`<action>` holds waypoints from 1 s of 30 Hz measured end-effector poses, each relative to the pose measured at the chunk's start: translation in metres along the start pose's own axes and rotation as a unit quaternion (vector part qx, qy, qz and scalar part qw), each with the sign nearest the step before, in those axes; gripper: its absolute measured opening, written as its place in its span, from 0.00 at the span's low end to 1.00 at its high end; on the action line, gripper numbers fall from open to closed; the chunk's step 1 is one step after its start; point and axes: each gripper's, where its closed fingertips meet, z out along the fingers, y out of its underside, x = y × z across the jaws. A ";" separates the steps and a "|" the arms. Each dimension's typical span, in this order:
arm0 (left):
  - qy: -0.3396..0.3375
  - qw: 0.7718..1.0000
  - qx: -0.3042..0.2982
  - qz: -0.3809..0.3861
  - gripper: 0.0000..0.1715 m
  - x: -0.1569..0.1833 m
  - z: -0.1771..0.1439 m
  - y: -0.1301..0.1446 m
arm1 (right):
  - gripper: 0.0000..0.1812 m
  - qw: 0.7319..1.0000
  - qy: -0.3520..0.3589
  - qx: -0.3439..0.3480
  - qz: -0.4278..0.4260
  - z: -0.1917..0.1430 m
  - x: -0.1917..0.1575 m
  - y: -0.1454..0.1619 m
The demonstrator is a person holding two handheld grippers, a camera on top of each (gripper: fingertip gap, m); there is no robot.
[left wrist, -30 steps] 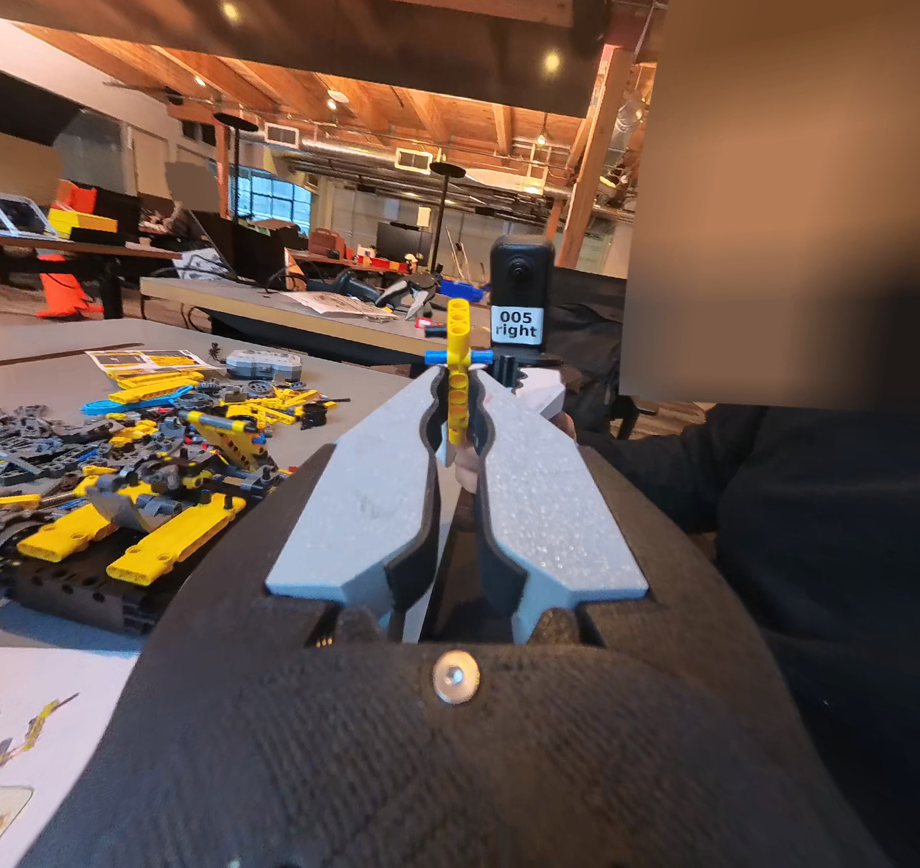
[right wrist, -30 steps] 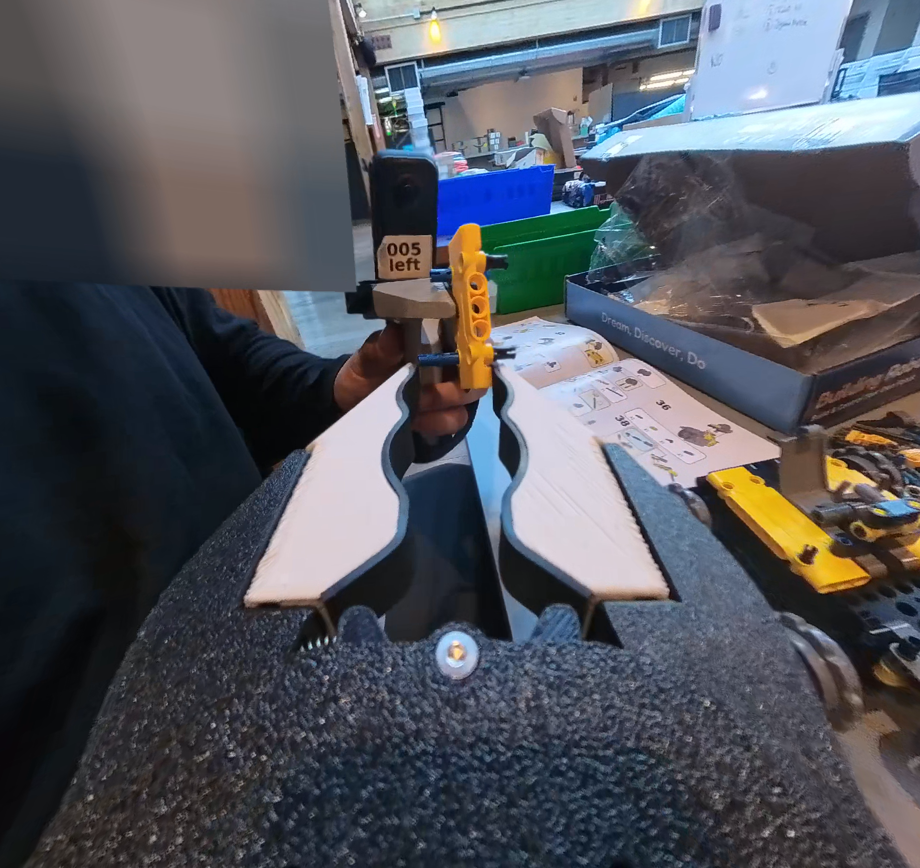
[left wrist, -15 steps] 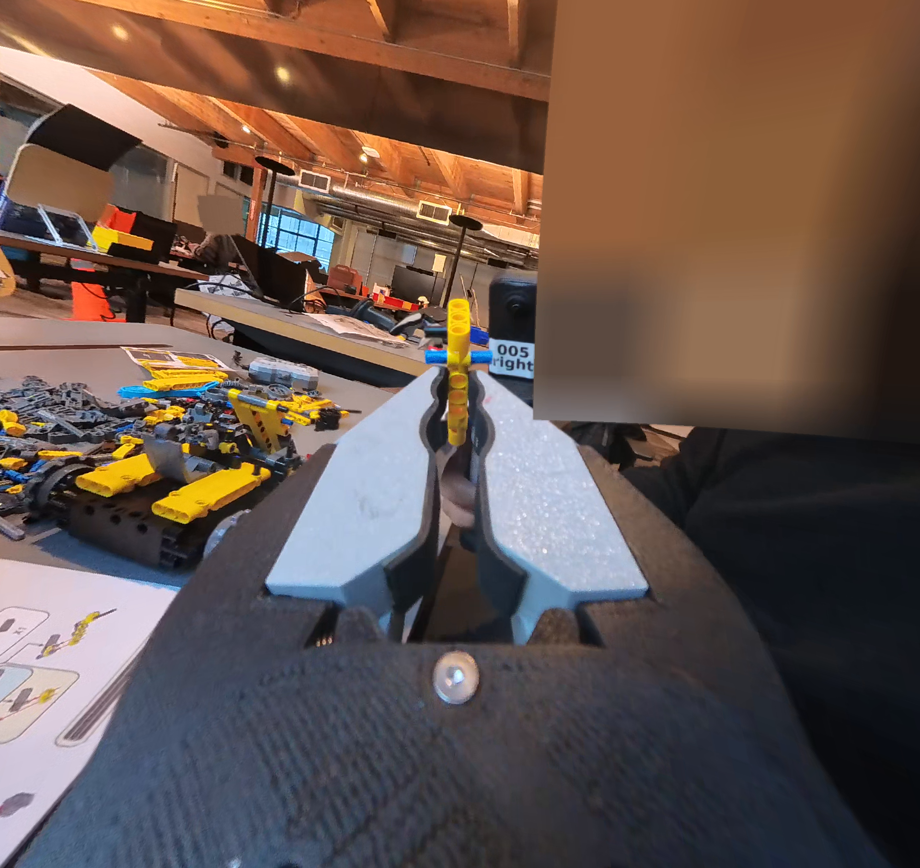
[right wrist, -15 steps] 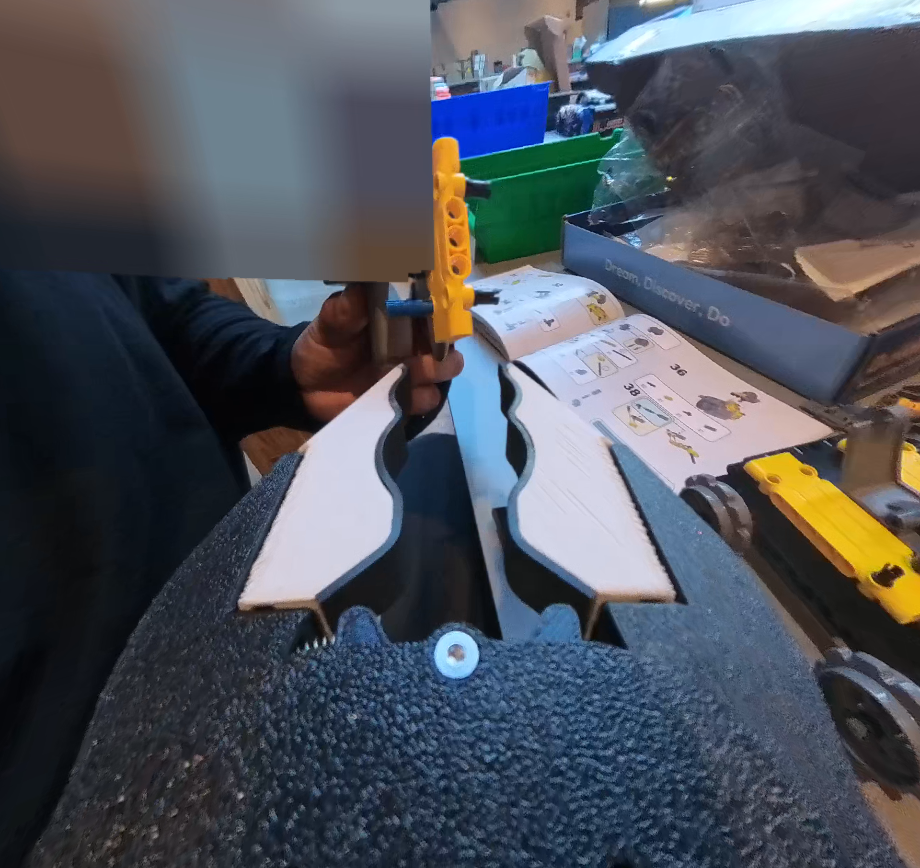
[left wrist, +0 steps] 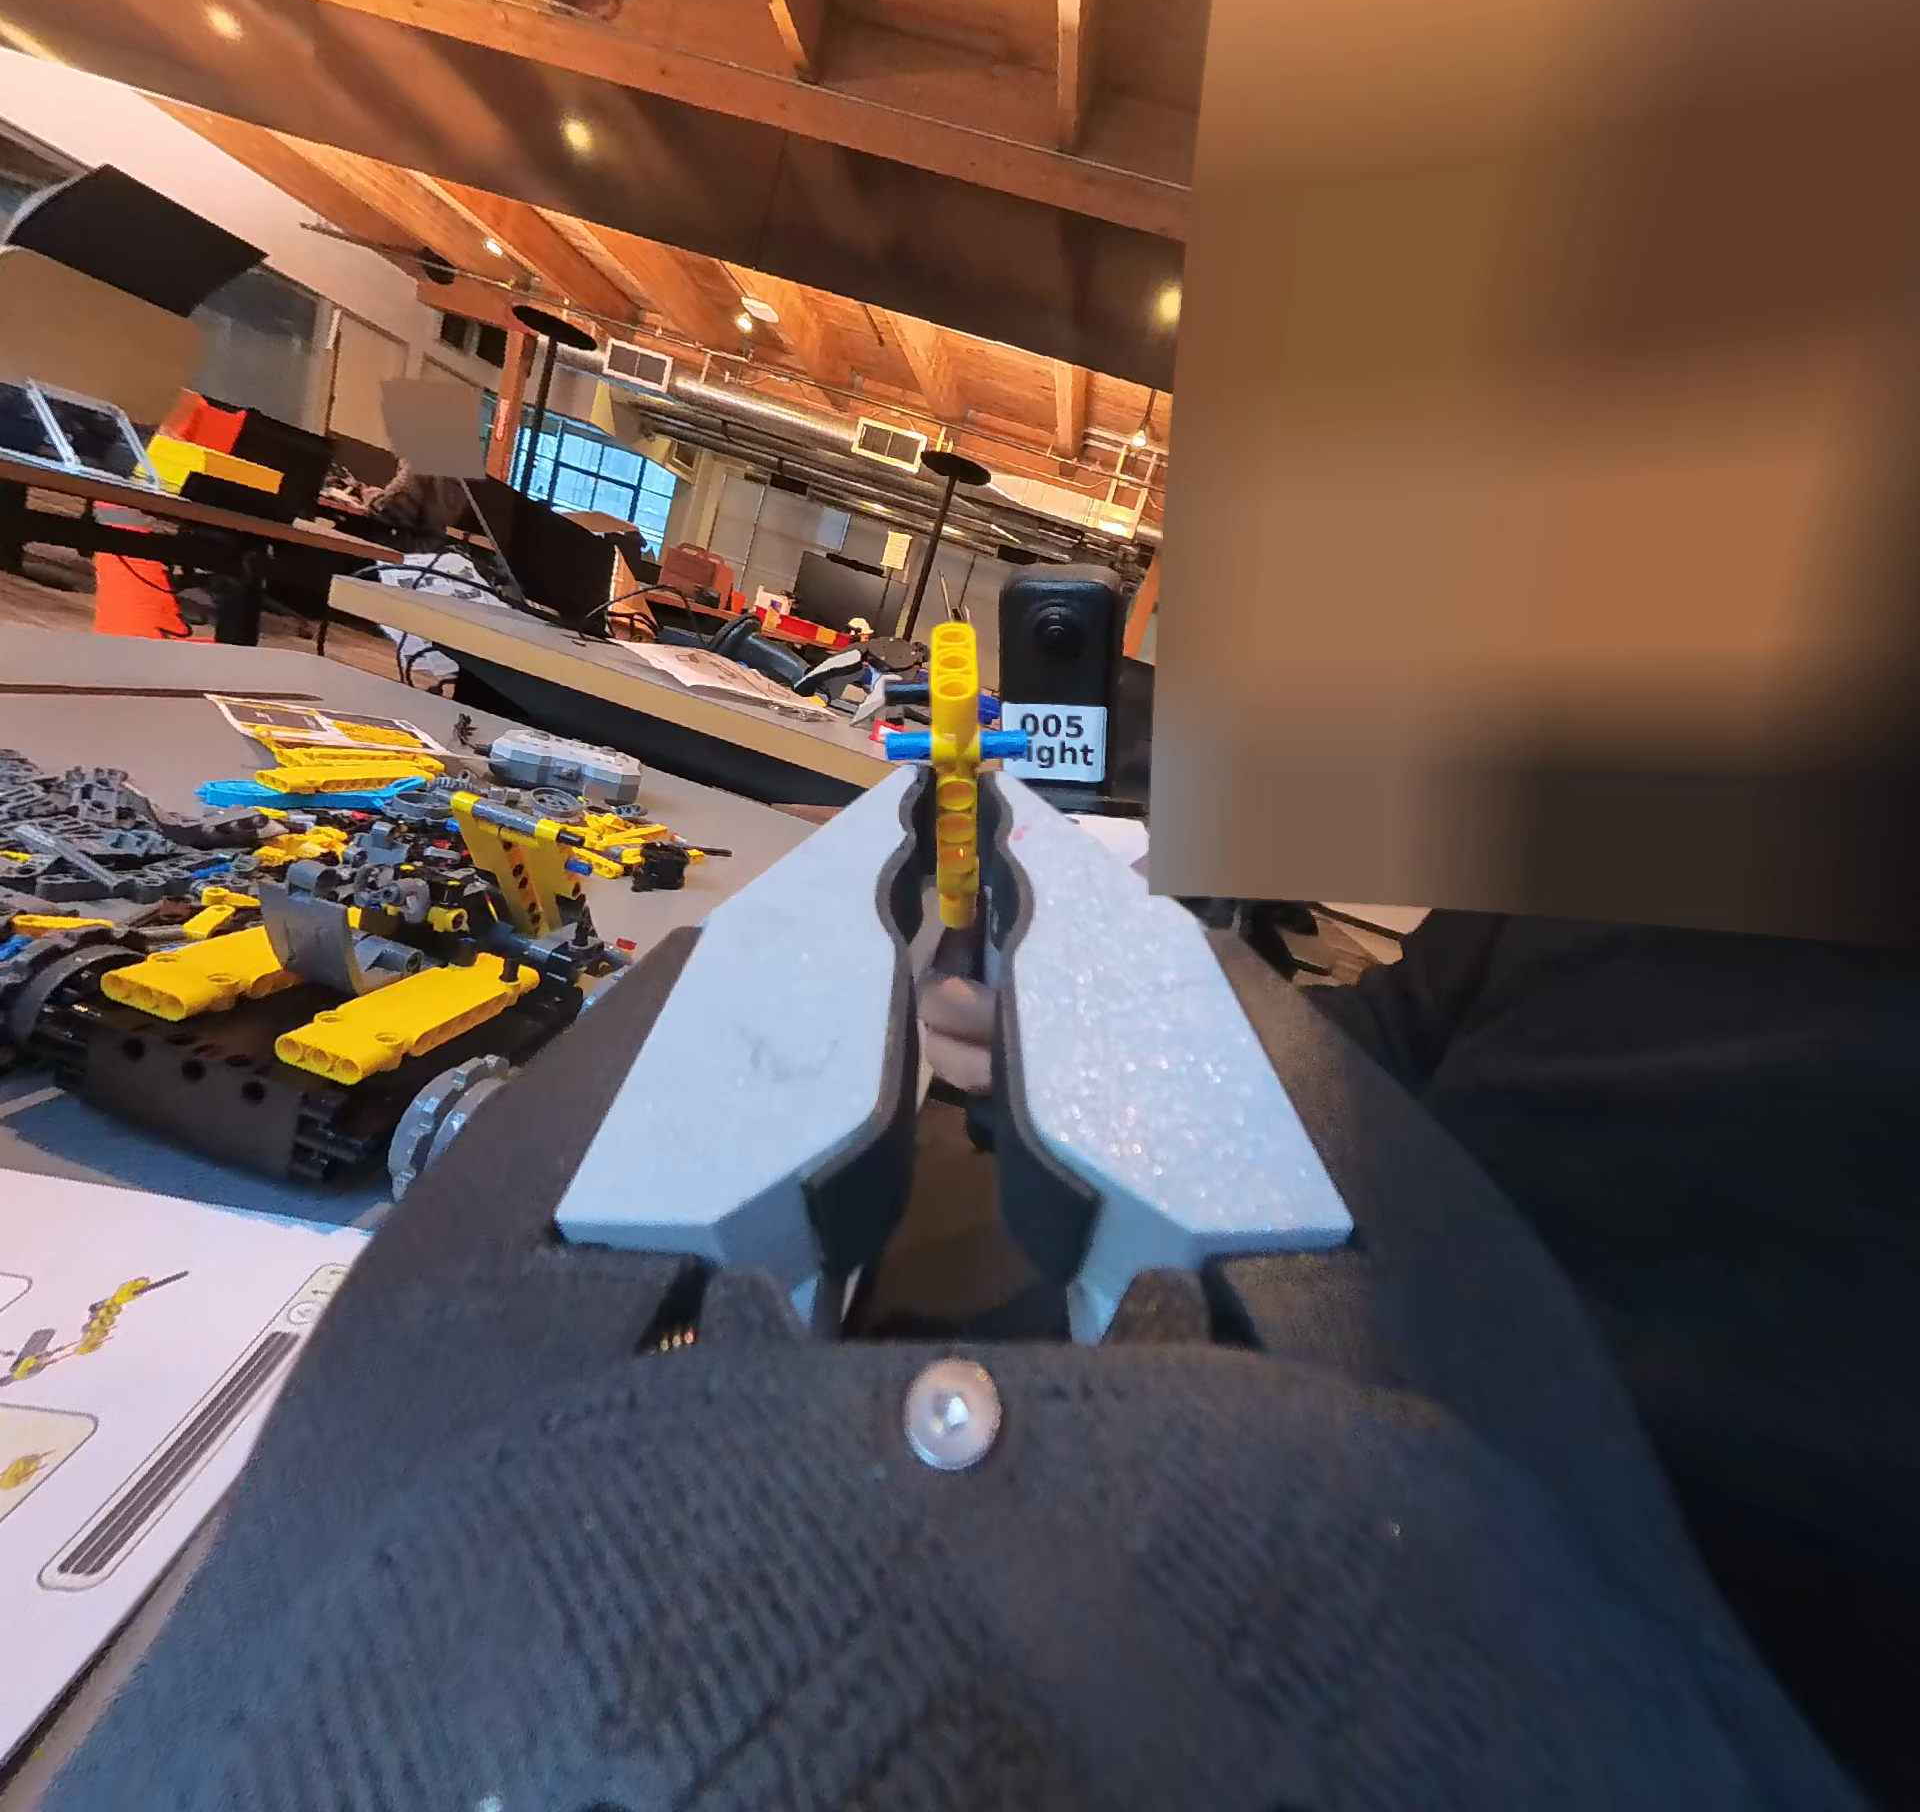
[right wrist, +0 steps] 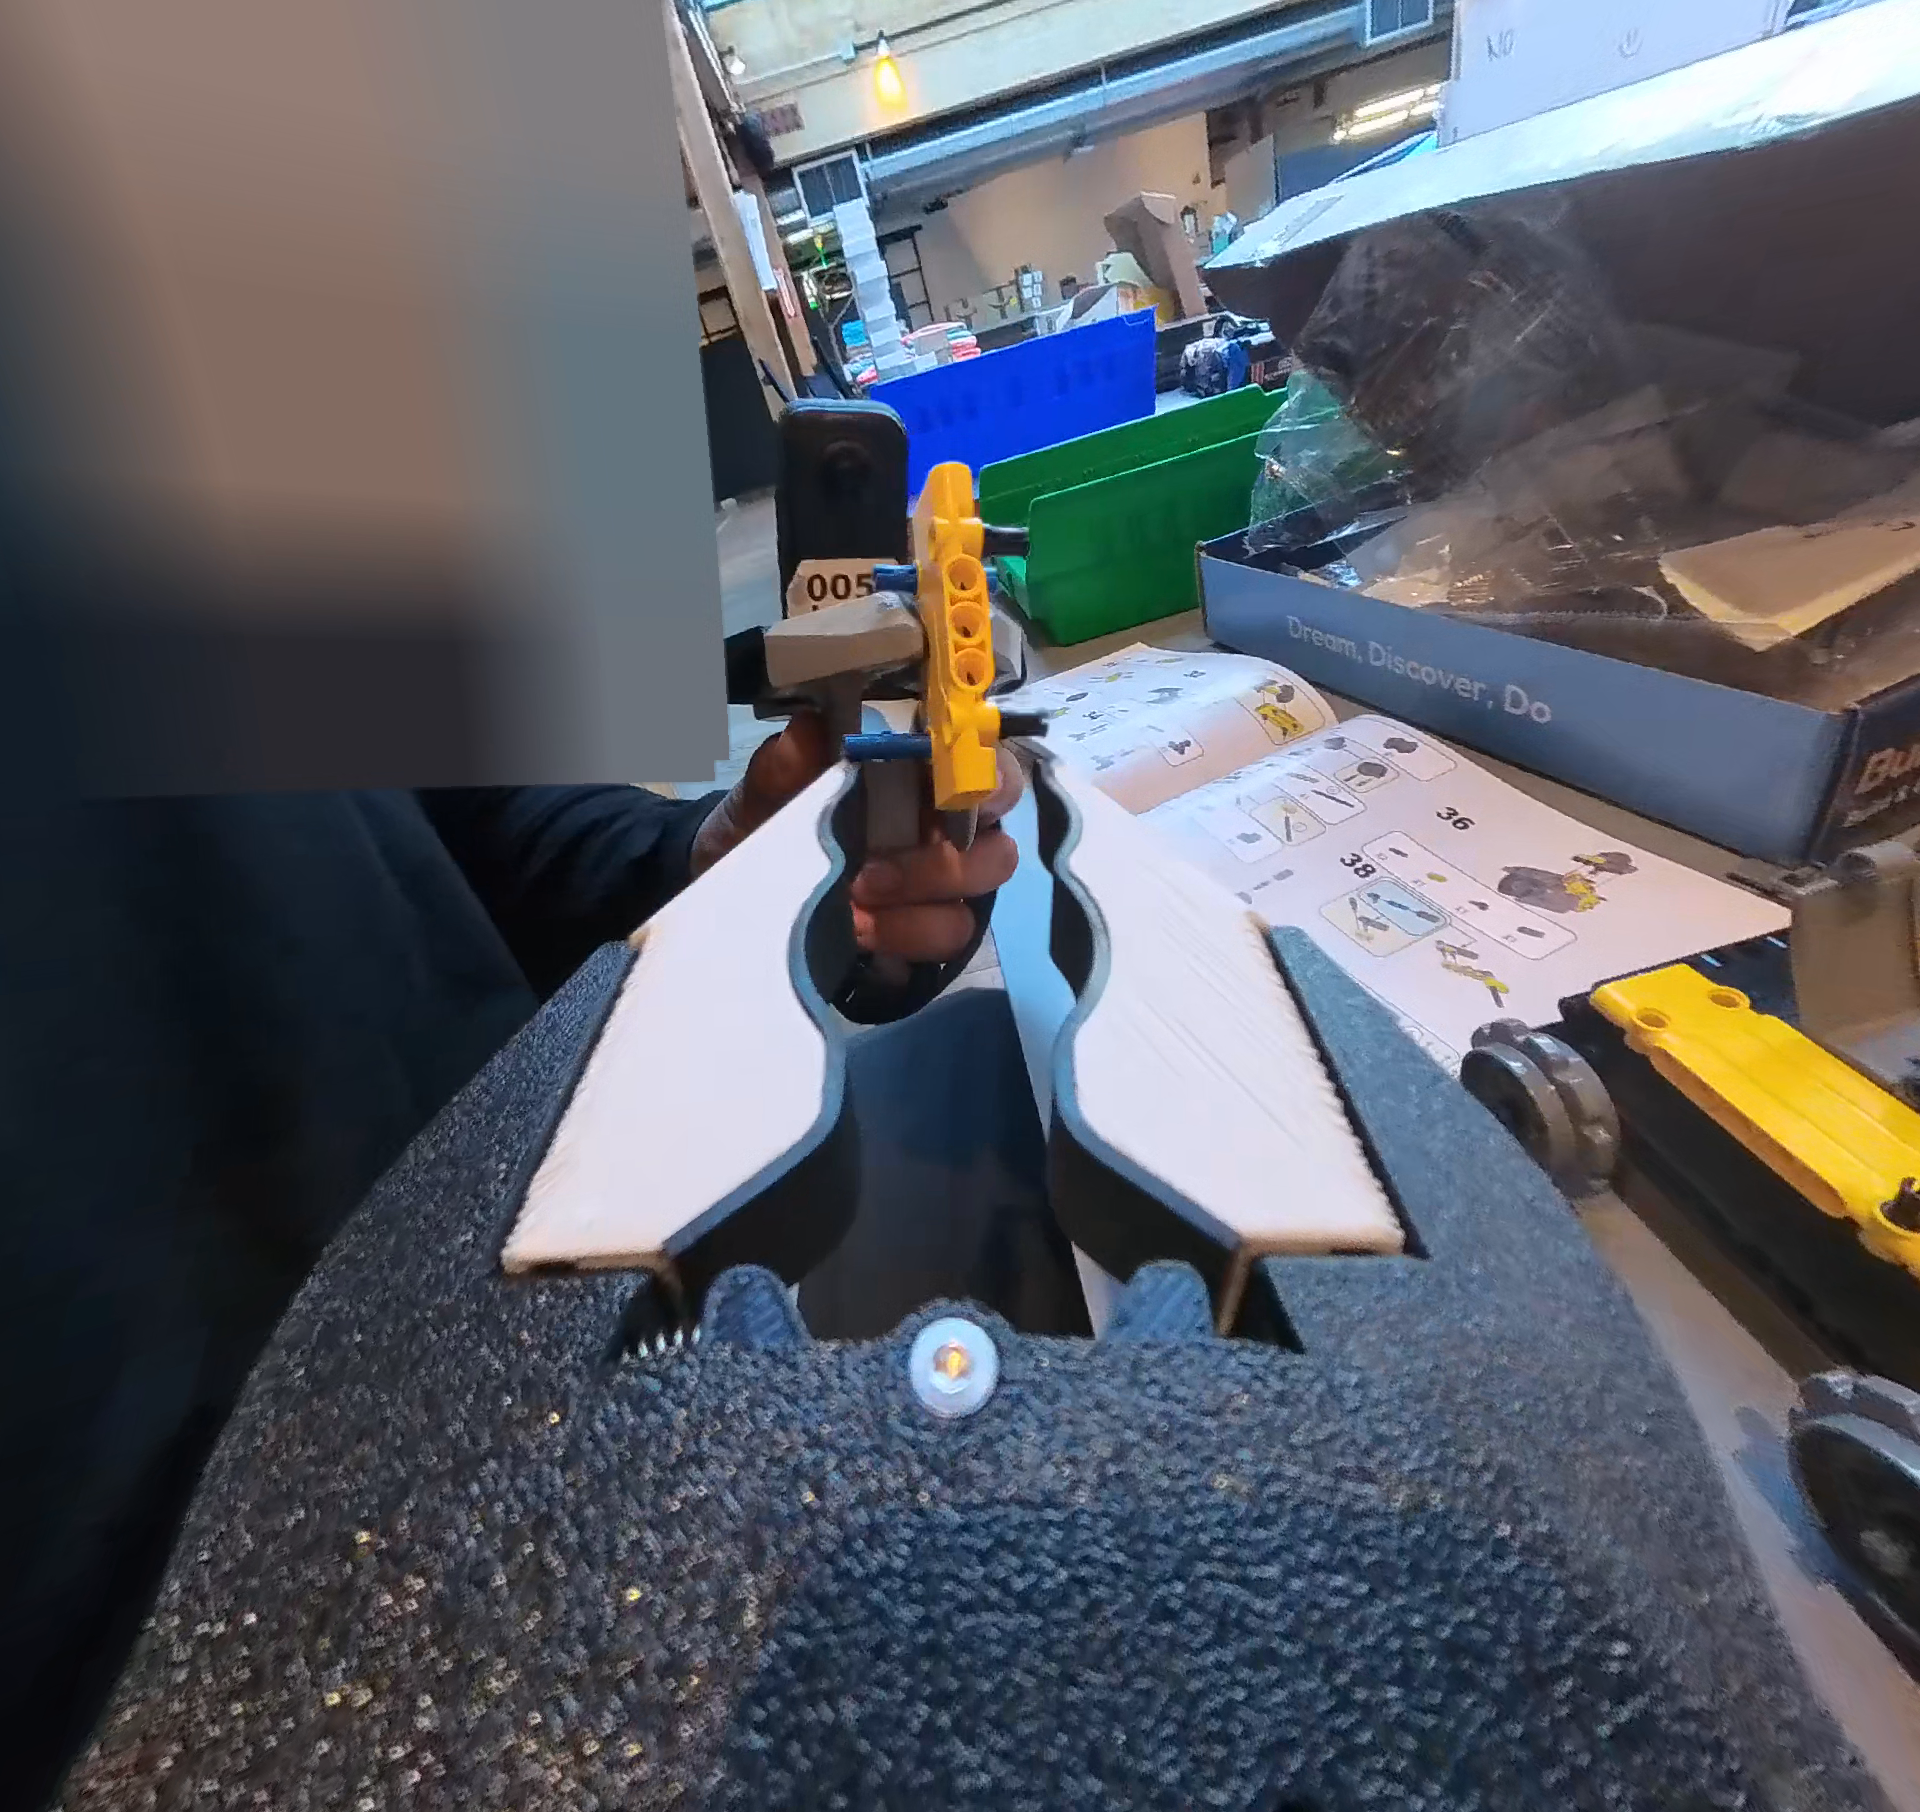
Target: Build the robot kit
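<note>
Left gripper [left wrist: 956,806] clenched on a yellow perforated beam [left wrist: 956,775], held upright above the surface [left wrist: 727,827]; blue pins [left wrist: 909,746] cross the beam just above the fingertips. Right gripper [right wrist: 940,775] released, jaws apart, with the beam's lower end just ahead of its tips; contact cannot be told. A hand [right wrist: 914,889] grips the left gripper's handle behind the beam. Right of the beam in the right wrist view: an open instruction booklet [right wrist: 1351,827], beyond it a blue-grey box [right wrist: 1507,713]; near the booklet's right edge, a yellow-and-black partly built model [right wrist: 1745,1087].
</note>
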 end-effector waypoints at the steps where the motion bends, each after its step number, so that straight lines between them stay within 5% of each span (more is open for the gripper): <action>1: 0.000 1.000 0.000 0.002 0.03 0.000 0.000 0.000 | 0.18 1.000 0.001 0.002 0.000 0.000 -0.001 0.000; 23: -0.015 0.999 -0.012 0.035 0.04 0.002 0.001 0.001 | 0.16 0.999 -0.004 0.026 0.026 0.000 -0.005 -0.004; 30: 0.005 1.000 -0.001 -0.016 0.04 0.005 0.001 0.001 | 0.16 0.998 0.023 -0.001 -0.050 0.000 -0.006 -0.002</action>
